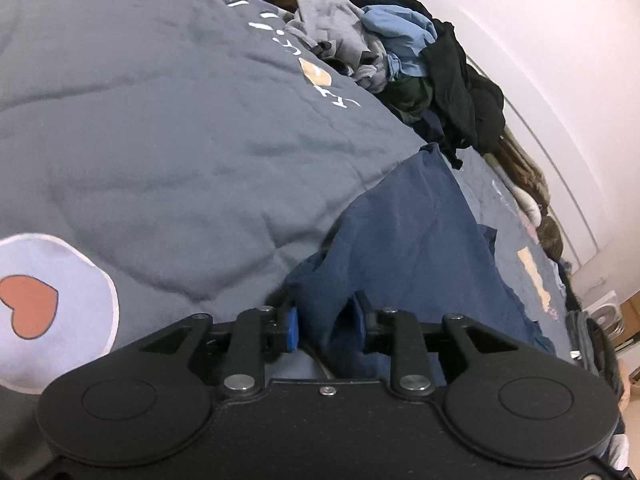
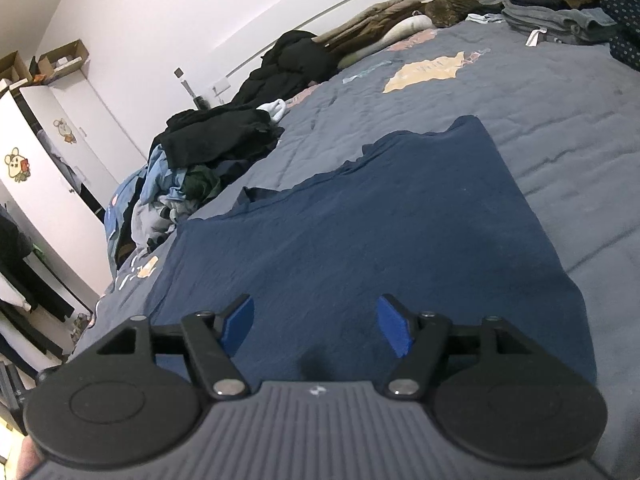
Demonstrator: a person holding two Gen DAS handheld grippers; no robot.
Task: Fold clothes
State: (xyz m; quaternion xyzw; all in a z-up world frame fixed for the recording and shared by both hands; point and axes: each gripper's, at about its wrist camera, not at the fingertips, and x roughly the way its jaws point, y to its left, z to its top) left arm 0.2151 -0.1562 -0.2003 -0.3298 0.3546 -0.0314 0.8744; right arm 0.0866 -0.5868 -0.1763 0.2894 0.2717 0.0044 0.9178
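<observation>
One navy garment (image 2: 360, 216) lies flat, far edge rumpled.

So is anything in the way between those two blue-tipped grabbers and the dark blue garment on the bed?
Nothing visible is. The right gripper hangs open just above the navy garment lying flat on the grey bedspread. The left gripper already has a bunched fold of it between its pads. The laundry pile sits off to the side.

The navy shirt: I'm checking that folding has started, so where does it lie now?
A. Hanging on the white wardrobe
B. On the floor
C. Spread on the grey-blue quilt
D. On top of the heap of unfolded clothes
C: the navy shirt lies spread on the quilt, apart from the heap of clothes by the wall.
</observation>
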